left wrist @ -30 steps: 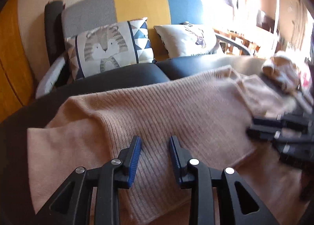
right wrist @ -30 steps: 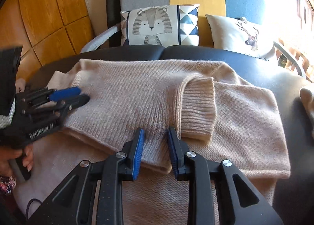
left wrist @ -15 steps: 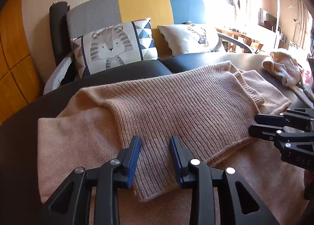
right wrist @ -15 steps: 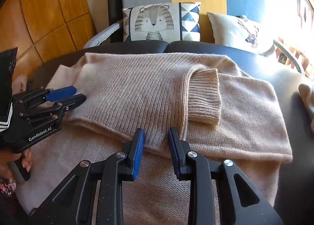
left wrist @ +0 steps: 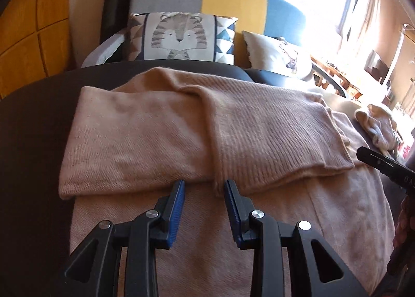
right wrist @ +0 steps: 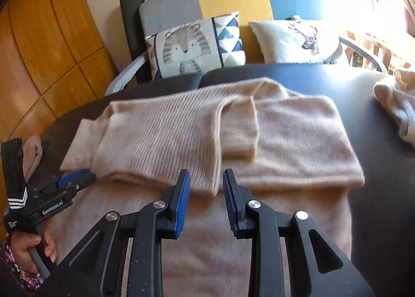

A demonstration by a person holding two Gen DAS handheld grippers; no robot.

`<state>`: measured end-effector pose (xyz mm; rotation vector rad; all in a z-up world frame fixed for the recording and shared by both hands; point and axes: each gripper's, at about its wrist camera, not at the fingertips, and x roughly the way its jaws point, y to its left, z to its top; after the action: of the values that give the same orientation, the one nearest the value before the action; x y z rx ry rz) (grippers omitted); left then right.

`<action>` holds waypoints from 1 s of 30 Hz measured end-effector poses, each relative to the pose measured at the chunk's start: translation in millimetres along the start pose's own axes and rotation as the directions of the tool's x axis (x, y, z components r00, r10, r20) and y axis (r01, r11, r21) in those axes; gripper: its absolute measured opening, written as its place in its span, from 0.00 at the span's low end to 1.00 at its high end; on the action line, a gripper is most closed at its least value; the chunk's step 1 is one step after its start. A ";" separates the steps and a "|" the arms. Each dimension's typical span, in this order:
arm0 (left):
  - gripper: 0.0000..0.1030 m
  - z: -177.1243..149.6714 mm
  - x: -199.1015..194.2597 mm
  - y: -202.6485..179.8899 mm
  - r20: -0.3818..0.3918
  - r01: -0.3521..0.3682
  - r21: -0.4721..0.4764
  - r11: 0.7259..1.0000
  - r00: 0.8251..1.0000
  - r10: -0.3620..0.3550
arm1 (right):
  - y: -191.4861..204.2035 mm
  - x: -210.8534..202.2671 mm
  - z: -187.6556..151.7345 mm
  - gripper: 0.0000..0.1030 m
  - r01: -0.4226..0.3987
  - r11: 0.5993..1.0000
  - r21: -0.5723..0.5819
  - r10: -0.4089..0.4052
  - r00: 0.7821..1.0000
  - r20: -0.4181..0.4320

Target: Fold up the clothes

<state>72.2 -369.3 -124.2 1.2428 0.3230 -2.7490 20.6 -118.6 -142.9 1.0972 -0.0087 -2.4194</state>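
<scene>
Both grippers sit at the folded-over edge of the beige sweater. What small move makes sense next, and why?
Probably ease both forward and close on that edge. The left gripper and right gripper are open, nothing pinched; the sweater is only partly folded, its lower part flat on the dark table.

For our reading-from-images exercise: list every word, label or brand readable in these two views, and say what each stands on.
"GenRobot.AI": side of the left tongs, right wrist view.
Small white print on the same tool's body, nearer the hand: too small to read.
Dark line of lettering under the deer on the deer cushion: blurred, unreadable.
White letters on the right tongs, left wrist view: cut off.
</scene>
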 end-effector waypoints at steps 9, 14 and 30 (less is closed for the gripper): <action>0.31 29.0 33.7 -9.4 0.027 -0.169 0.157 0.973 0.986 0.166 | -2.8 46.0 12.3 0.28 0.019 1.000 -0.007 -0.019 0.996 -0.082; 0.33 31.2 42.6 -2.0 0.037 -0.141 0.140 0.980 0.990 0.137 | -5.9 52.1 6.4 0.28 0.013 1.000 -0.013 -0.014 0.999 -0.052; 0.34 66.5 79.1 -5.2 0.055 -0.132 0.123 0.984 0.990 0.127 | -24.5 88.9 47.4 0.28 0.021 1.000 -0.016 -0.021 0.999 -0.049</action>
<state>-29.3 -380.7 -140.1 1.1797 0.0618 -2.7180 -73.4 -143.8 -178.5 1.1551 0.0372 -2.4064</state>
